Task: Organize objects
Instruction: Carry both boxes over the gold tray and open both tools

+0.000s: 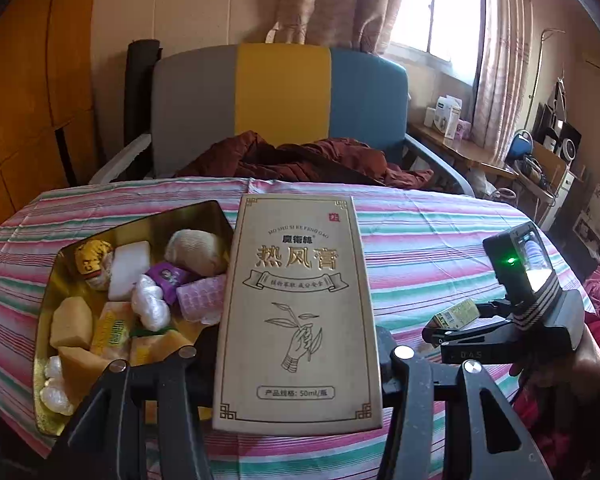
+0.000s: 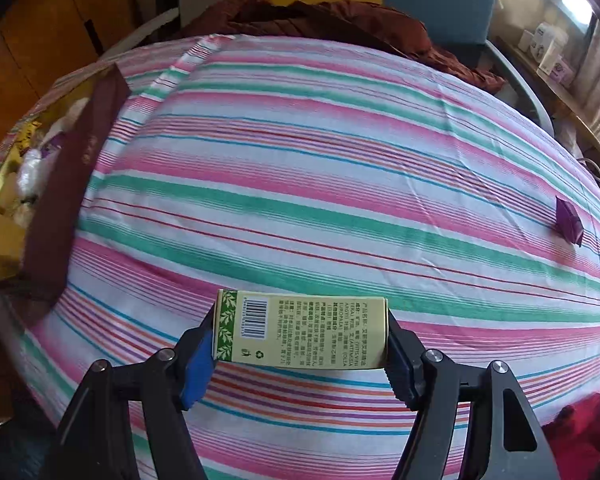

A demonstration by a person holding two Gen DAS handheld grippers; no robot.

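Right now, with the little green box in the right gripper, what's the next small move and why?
Probably carry the small green box, clamped in the right gripper, left toward the open gold tin. The left gripper holds the lid up beside it, and the tin already holds similar small items.

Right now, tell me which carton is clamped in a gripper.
The small yellow-green carton, clamped endwise in the right gripper. The large gold box stands between the left gripper's fingers.

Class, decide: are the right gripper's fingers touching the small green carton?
Touching. The right wrist view shows both fingers pressed against the ends of the small green carton, lifted off the striped cloth.
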